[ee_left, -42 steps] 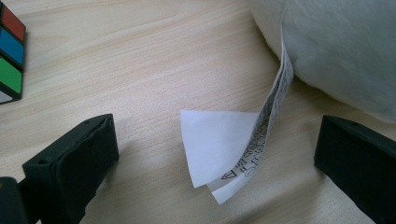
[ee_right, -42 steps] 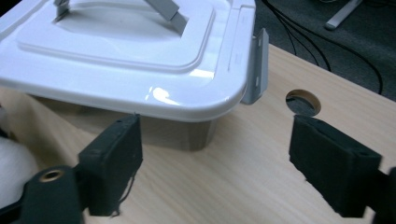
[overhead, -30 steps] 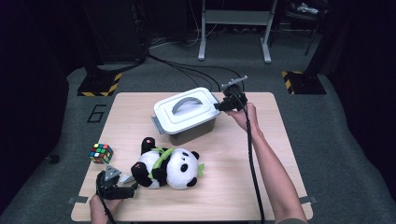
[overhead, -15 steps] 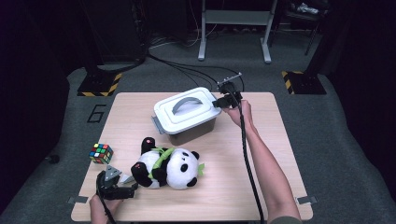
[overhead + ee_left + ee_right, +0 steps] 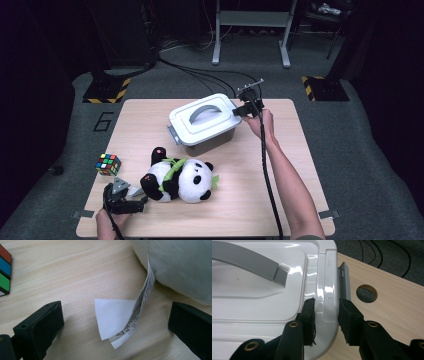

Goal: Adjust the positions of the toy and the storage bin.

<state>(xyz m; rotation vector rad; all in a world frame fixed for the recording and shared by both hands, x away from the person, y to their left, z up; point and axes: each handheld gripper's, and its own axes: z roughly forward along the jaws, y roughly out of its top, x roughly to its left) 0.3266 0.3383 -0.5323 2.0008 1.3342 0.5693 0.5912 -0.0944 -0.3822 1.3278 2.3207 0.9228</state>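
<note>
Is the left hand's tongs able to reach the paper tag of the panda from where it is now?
Probably yes. The left tongs stand open on the table with the paper tag already between the jaws. Nothing lies in between; the panda body sits just beyond.

Camera setup: one fixed overhead, two riding the grippers.
High view is looking forward and down over the whole counter [image 5: 260,200]; right gripper view is sitting close on the white lid [image 5: 262,302], shared with high view [image 5: 202,117].

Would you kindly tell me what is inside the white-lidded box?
Its contents are hidden: the white lid with a grey handle covers the box. The right gripper pinches the lid's edge.
</note>
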